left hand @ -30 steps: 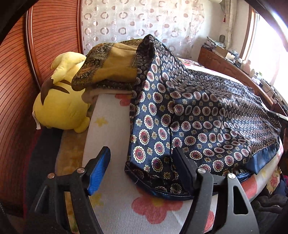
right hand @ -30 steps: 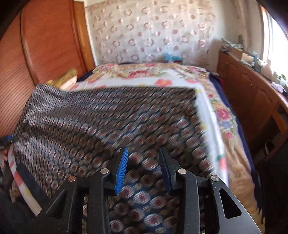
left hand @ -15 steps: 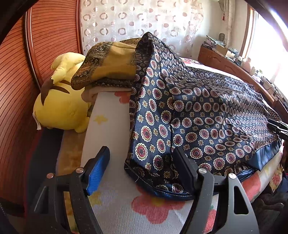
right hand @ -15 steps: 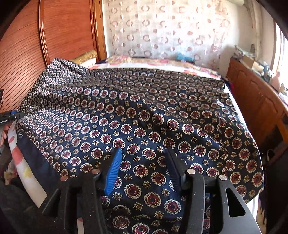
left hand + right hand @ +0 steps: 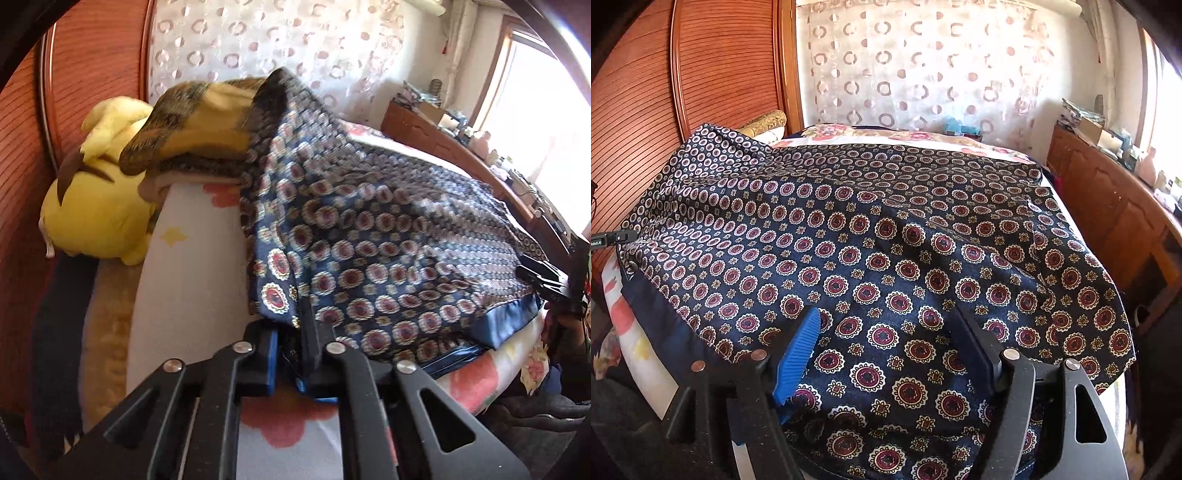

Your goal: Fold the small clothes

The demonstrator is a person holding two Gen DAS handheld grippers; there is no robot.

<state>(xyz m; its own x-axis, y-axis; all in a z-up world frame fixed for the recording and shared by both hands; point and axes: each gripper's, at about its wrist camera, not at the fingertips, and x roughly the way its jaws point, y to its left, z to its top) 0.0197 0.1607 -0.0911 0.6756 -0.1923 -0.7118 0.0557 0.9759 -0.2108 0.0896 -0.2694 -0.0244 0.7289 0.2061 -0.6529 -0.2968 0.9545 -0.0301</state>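
Note:
A navy cloth (image 5: 369,240) with red and white medallions lies spread over the bed. My left gripper (image 5: 291,328) is closing its jaws on the cloth's near left corner, and the fabric is pinched between the pads. In the right wrist view the same cloth (image 5: 886,221) fills the middle. My right gripper (image 5: 886,325) hovers over the cloth's near edge with its jaws opening wide. Fabric lies beneath and between the fingers, and the pads do not press on it. The right gripper (image 5: 543,280) also shows at the cloth's far right edge in the left wrist view.
The bed carries a white floral sheet (image 5: 192,277). A yellow plush toy (image 5: 99,206) and a gold-patterned folded cloth (image 5: 199,125) sit at the head end by the wooden headboard (image 5: 22,147). A cluttered wooden sideboard (image 5: 1108,206) runs along the right.
The left jaws went from wide apart to pinched on the cloth's corner. The right jaws widened, and the right gripper settled over the cloth's near edge.

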